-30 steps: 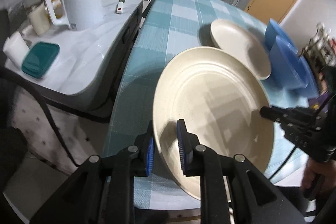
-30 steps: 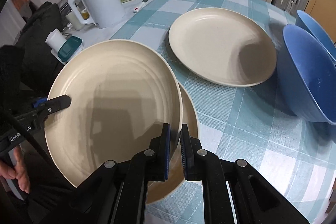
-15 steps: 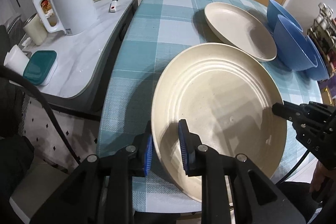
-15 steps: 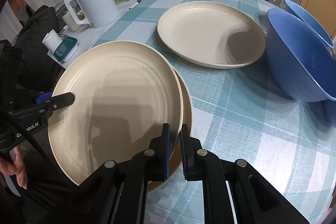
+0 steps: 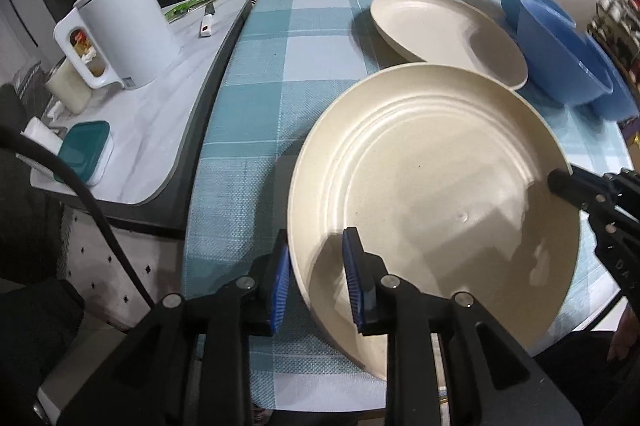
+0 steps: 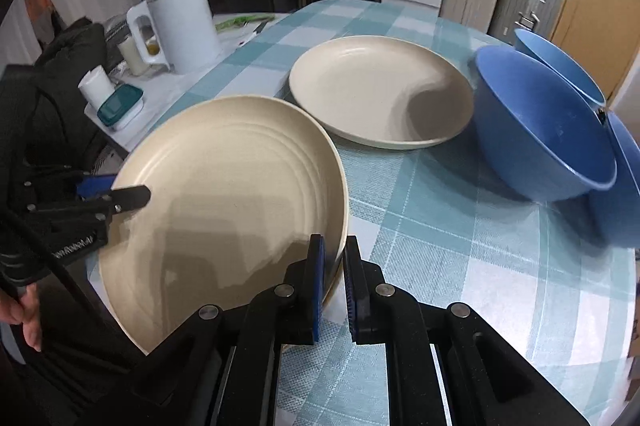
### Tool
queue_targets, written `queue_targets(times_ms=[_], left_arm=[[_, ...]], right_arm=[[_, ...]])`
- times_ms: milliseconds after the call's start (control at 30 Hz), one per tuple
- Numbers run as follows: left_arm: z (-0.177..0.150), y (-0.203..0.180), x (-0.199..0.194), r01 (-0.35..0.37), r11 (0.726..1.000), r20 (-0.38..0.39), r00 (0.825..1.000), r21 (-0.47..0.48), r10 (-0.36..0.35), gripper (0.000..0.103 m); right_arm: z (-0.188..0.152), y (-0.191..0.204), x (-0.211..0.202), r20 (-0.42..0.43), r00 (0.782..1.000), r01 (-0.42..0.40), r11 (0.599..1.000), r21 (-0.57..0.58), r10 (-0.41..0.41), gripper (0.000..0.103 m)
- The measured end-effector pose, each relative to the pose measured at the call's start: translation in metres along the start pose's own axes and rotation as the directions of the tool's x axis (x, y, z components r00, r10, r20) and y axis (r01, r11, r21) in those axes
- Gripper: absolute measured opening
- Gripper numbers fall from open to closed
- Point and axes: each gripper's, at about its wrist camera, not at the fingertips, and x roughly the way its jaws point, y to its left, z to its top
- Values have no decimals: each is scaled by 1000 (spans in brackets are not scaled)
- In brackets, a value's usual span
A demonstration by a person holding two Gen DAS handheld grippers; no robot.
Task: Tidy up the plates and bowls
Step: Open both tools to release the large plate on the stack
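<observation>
Now my right claw [image 6: 331, 290] pinches the plate's [image 6: 224, 194] near rim; my left claw [image 5: 316, 280] has been spreading and straddles its far rim, pads seemingly off it, above the counter [image 6: 460, 246].

- Lower plate [image 6: 335, 280]: only a thin rim edge shows, lower centre of the right wrist view; the ridged plate [image 6: 224, 194] covers the rest.
- Third blue bowl [image 6: 624, 186]: cut by the right frame edge and hidden behind the front blue bowl [image 6: 540, 130].
- Hand [image 6: 24, 318]: lower left, cut off by the frame edge.
- Shelf items [image 5: 616, 22]: right edge of the left wrist view, too blurred to identify.
</observation>
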Motion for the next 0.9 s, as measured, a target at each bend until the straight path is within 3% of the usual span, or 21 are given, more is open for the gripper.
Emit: queue_targets(times_ms=[100,400,733,800,867,900], left_arm=[[0,-5,2,-29,999,-5,1000,24,29,23],[-1,-8,4,-39,999,-14,999,30,40,23],[0,-2,3,-4,1000,-8,1000,1,4,25],[0,-2,1,-11,1000,0,1000,2,11,26],[1,-1,-2,-19,1000,16,1000,-5,19,35],[1,0,-4,-26,1000,28,999,-12,26,50]], right_arm=[[-9,-1,-1,41,999,6,1000,5,-6,9],[-16,5,1,58,997,51,998,-46,-49,10],[-16,-16,7,25,996,-90,994,69,89,11],[-15,-18,5,32,995,-93,993,78,90,15],[-15,-19,-1,60,996,-66,995,79,61,19],[-15,-19,-3,71,996,-67,995,78,61,22]])
